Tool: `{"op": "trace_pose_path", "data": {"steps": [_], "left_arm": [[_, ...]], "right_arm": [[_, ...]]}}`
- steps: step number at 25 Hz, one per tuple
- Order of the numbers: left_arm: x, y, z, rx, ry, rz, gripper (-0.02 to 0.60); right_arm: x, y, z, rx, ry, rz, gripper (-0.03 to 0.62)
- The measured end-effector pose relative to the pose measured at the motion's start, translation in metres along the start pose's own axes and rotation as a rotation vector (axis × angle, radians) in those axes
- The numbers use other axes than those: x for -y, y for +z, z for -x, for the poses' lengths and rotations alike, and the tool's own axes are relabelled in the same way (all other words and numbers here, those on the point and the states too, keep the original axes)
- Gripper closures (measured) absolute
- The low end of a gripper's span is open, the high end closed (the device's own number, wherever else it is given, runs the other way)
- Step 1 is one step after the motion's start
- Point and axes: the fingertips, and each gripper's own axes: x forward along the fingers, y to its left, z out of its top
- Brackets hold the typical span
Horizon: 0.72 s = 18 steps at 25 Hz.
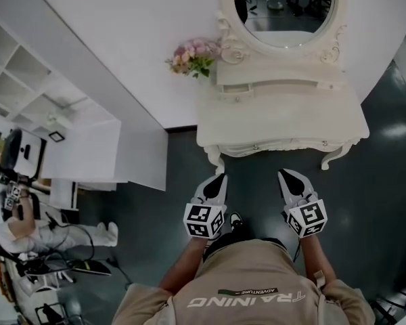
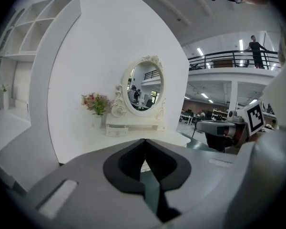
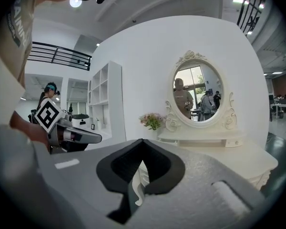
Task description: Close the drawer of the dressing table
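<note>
While the person stands facing it, the cream-white dressing table point(image 1: 284, 124) with a smooth top, scalloped edge and curled carved legs sits ahead of both grippers and well apart from them. The grey, smooth-shelled left gripper point(image 1: 220, 177) has its black-lined jaws pressed together at the tips, with nothing between them. The matching right gripper point(image 1: 283, 174) is just beside it, its jaws likewise pressed tip to tip and pinching nothing. Each carries a white cube with black square markers point(image 1: 205, 221) at its rear.

Straight beyond the tips, the wide front drawer point(image 1: 291, 145) with two small round knobs lies in the table's curved apron, and its face looks level with the carving around it. Farther off, a low shelf holds a small single-knob drawer point(image 1: 237, 95) at its left end. That drawer appears to stand slightly proud of the shelf front, though this is hard to tell.

Above the shelf rises an oval mirror in an ornate scrolled white frame point(image 1: 284, 9). To its left, beyond the left gripper, is a soft bunch of pink flowers with green leaves point(image 1: 191, 57). Farther left stands a white boxy shelf unit point(image 1: 27, 80). Glossy dark grey floor point(image 1: 386, 181) lies under both grippers.
</note>
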Motion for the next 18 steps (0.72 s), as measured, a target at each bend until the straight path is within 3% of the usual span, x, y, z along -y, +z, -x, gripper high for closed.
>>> {"op": "trace_pose_path", "data": {"steps": [5,12,18], "left_arm": [[-0.03,0.011,-0.021,0.015,-0.044,-0.017,0.565],[-0.075,0.021,-0.032,0.018,-0.037,-0.003,0.565],[-0.085,-0.004,-0.046,-0.029,-0.046,0.043,0.565]], "right_arm": [[0.004,0.007,-0.037,0.0,-0.028,0.003,0.592],[-0.003,0.02,-0.069,0.013,-0.049,-0.03,0.592],[-0.003,0.005,-0.078,-0.043,-0.06,-0.048,0.592]]}}
